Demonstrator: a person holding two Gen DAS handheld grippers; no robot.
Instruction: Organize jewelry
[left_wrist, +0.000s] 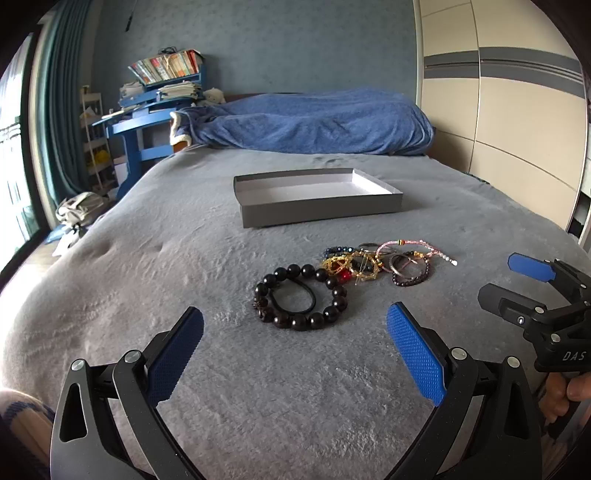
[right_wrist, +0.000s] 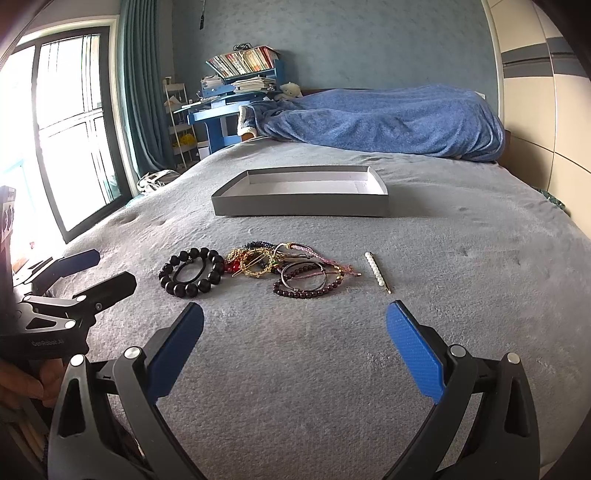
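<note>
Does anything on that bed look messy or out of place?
Yes: several thin bracelets lie in a tangled heap on the grey blanket, overlapping one another, while the shallow grey cardboard box behind them is empty. A pearl hair clip lies apart.

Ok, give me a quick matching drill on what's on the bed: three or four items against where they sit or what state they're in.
Items:
1. black bead bracelet
2. pearl hair clip
3. grey box
4. black hair tie

Descriptions:
A. alone, right of the pile
B. empty, beyond the jewelry
C. lying inside a ring of beads
D. left end of the pile

Pairs: 1-D, 2-A, 3-B, 4-C
</note>
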